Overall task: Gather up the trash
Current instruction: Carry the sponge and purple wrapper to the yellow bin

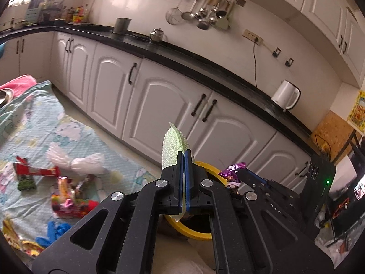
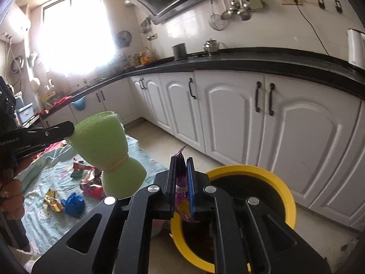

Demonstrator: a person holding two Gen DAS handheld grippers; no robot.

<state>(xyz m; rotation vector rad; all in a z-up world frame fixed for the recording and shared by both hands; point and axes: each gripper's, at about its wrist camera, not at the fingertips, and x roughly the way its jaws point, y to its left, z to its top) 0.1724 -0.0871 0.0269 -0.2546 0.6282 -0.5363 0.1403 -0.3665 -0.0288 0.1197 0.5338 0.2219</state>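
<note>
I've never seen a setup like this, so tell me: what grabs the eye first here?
The yellow-rimmed bin on the kitchen floor, just beyond both tools. The left gripper pinches a green scrubbing sponge; the right gripper clamps a purple wrapper over the bin. To the left, more wrappers and a blue glove litter a patterned cloth.
</note>
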